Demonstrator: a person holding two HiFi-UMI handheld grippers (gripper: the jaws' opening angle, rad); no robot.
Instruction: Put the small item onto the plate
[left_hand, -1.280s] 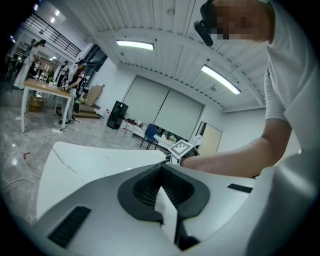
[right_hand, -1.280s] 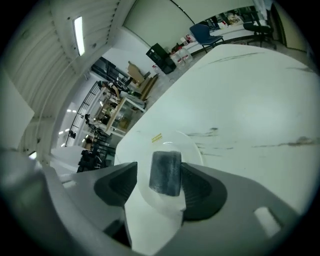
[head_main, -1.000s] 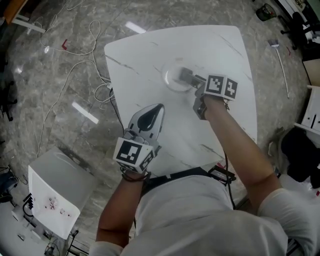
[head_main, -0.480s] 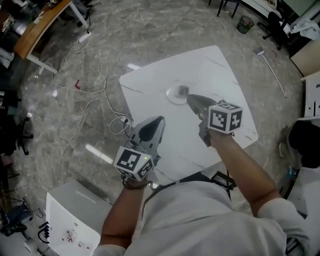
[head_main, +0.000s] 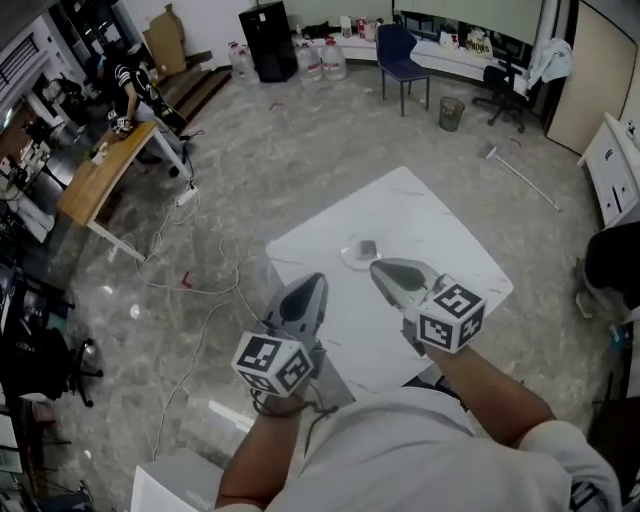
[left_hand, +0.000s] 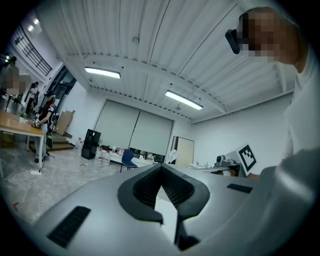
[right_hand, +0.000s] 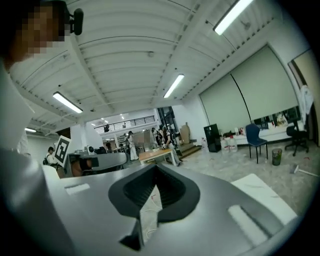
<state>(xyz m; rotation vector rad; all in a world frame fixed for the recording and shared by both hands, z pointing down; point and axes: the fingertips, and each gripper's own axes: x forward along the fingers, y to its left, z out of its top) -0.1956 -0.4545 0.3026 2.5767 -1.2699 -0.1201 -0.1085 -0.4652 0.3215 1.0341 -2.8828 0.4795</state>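
Observation:
A small grey item (head_main: 366, 247) lies on the pale round plate (head_main: 350, 258) near the middle of the white marble table (head_main: 440, 240). My right gripper (head_main: 377, 266) is lifted off the table, its tip just on the near side of the plate, jaws shut with nothing between them. To its left my left gripper (head_main: 318, 280) is also raised over the table's near-left edge, shut and holding nothing. Both gripper views look out level across the room, with the closed jaws of the left gripper (left_hand: 161, 167) and right gripper (right_hand: 156, 166) meeting at their tips; neither shows the plate.
The table stands on a grey marble floor with cables (head_main: 215, 290) trailing to its left. A wooden desk (head_main: 100, 170) with people stands far left, a blue chair (head_main: 400, 50) and a bin (head_main: 451, 112) at the back, white cabinets (head_main: 610, 150) at the right.
The right gripper has drawn back from the plate and risen, leaving the small item on it. Both grippers now point forward, and the head view has lifted to take in the room.

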